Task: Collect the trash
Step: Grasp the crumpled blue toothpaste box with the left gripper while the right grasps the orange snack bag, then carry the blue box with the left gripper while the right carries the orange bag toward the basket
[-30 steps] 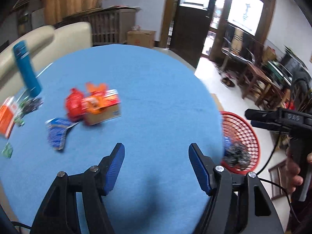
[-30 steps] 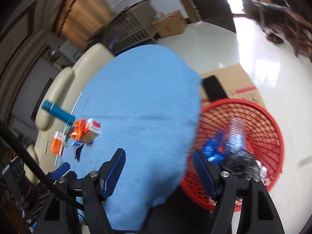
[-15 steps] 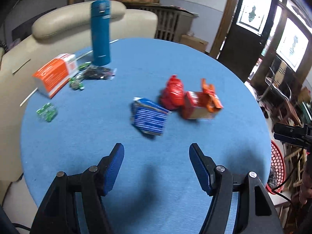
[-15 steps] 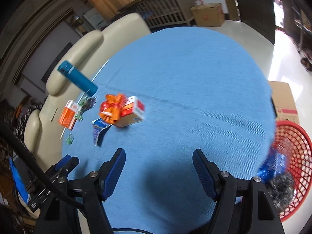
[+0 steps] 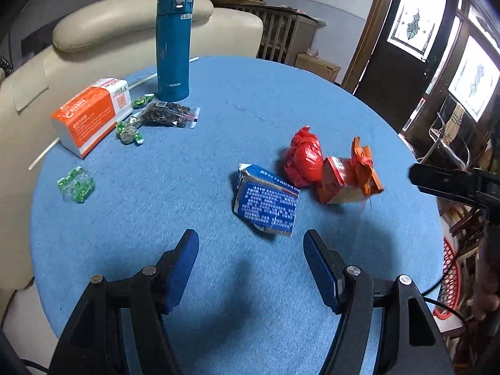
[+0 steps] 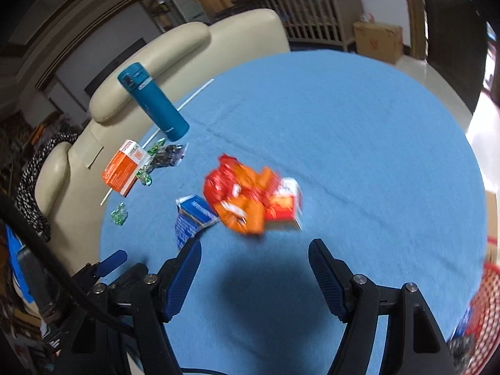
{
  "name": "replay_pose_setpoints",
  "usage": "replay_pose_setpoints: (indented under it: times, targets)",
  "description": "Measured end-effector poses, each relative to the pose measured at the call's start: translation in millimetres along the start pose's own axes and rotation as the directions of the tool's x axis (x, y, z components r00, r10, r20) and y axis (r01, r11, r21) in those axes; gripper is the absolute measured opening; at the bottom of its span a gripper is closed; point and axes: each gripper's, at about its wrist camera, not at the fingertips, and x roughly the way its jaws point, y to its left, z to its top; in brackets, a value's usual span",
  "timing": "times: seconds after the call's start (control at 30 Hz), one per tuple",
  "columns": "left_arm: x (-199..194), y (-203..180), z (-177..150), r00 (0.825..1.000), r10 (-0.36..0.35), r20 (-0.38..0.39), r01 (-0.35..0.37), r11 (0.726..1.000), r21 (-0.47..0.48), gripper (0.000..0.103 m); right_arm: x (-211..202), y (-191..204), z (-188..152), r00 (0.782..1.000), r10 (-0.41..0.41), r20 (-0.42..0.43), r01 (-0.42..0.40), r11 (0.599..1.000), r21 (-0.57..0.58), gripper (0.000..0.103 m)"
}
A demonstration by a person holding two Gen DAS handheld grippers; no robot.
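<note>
On the round blue table (image 5: 218, 93) lies a flattened blue carton (image 5: 265, 201), a crumpled red bag (image 5: 304, 156) and a red-and-white carton with an orange wrapper (image 5: 347, 181) on it. My left gripper (image 5: 251, 250) hovers open just short of the blue carton, nothing between its fingers. In the right wrist view the same pile shows as the red bag and orange wrapper (image 6: 240, 193), the red carton (image 6: 284, 206) and the blue carton (image 6: 190, 215). My right gripper (image 6: 254, 259) is open and empty just before them. The red basket (image 6: 487, 306) sits at the lower right.
A teal flask (image 5: 173, 43) stands at the far side beside an orange tissue pack (image 5: 90, 115), a bag of dark snacks (image 5: 167, 115) and green candy wrappers (image 5: 76, 184). A cream sofa (image 5: 125, 28) backs the table. The basket's rim (image 5: 450, 275) shows past the table edge.
Both views have swung left from the red basket toward the trash pile. The pile now lies just ahead of both grippers. Both stayed open.
</note>
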Motion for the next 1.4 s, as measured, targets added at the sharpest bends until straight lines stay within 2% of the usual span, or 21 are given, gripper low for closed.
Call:
replay_pose_setpoints:
  times: [0.1,0.2,0.33,0.43,0.53,0.67,0.9,1.1,1.3,1.4]
  targets:
    - [6.3,4.1,10.1,1.000,-0.011,-0.008,0.011,1.000,-0.015,0.070,14.7,10.2,12.2,1.000,-0.019,0.011,0.020,1.000,-0.024,0.073]
    - [13.6,4.4,17.6,1.000,-0.021,-0.016,0.020,1.000,-0.017,0.072,29.5,13.7,23.5,0.999,-0.043,0.002,0.043,0.999,-0.020,0.060]
    - [28.8,0.7,25.2,0.999,-0.037,-0.038,0.037,0.999,-0.001,0.074,52.9,10.1,32.6,0.994,-0.098,-0.043,0.098,0.995,0.005,0.059]
    - [42.6,-3.0,28.3,0.997,-0.048,-0.067,0.050,0.999,0.018,0.079,67.5,7.3,30.6,0.990,-0.117,-0.085,0.118,0.993,0.011,0.052]
    - [58.8,-5.4,30.9,0.994,-0.038,-0.101,0.043,0.998,0.043,0.079,69.3,9.1,29.0,0.987,-0.148,-0.065,0.147,0.989,-0.029,0.039]
    - [72.4,-3.4,37.3,0.993,-0.021,-0.118,0.027,0.998,0.051,0.079,68.2,4.4,28.7,0.989,-0.136,-0.052,0.135,0.991,-0.024,0.035]
    - [89.4,-9.1,42.9,0.991,-0.009,-0.131,0.023,0.994,0.106,0.079,65.5,4.7,22.3,0.993,-0.111,-0.041,0.110,0.993,-0.035,0.034]
    - [91.2,-18.1,38.0,0.989,-0.044,-0.139,0.066,0.986,0.153,0.079,48.0,-3.1,5.3,0.997,-0.074,-0.035,0.074,0.997,-0.016,0.034]
    - [104.7,-22.1,36.6,0.985,-0.028,-0.168,0.061,0.980,0.190,0.079,21.7,-14.5,-17.5,0.999,-0.042,-0.005,0.042,0.999,0.009,0.034]
    - [110.6,-22.9,35.9,0.986,-0.014,-0.165,0.048,0.977,0.208,0.079,14.2,-21.5,-29.2,0.999,-0.053,-0.001,0.053,0.998,0.018,0.034]
